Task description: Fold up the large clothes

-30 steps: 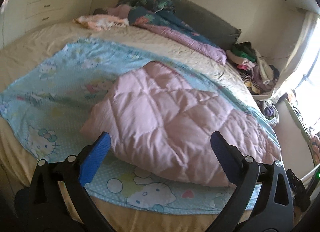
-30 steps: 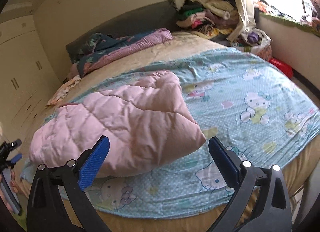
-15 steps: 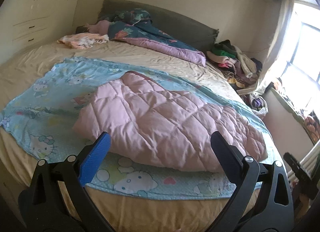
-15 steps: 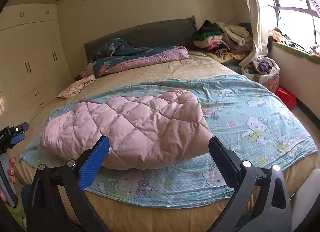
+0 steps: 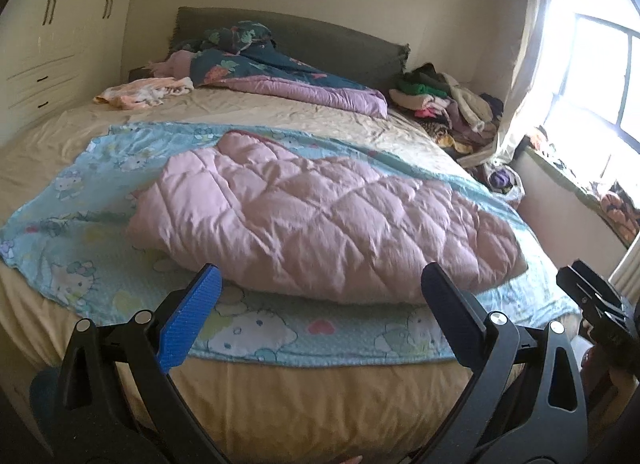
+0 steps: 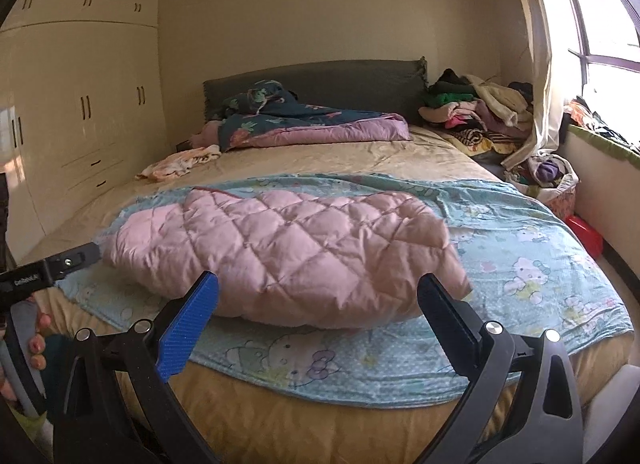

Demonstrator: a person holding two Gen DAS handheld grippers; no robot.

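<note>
1. Both cameras have drawn back from the bed (image 5: 280, 396) over the last second: more of its front edge, the far wall and the wardrobe (image 6: 80, 112) now show than before, while the pink quilted jacket (image 5: 320, 220) lies where it lay.
2. That jacket rests folded into a long bundle on the blue cartoon-print sheet (image 5: 80, 264), which is spread over the near half of the bed.
3. At the bed's head lie a dark floral quilt with a purple lining (image 6: 312, 124) and, beside it towards the wardrobe, a small pale garment (image 6: 180, 162).
4. A heap of clothes (image 6: 476, 108) sits at the bed's far corner on the window side.
5. The left gripper (image 5: 320, 300) hangs off the bed's front edge, fingers spread wide, clasping nothing.
6. The right gripper (image 6: 318, 304) hangs likewise, spread wide and empty, apart from the jacket.
7. Each wrist view catches the other tool at its edge, beside the bed's foot.
</note>
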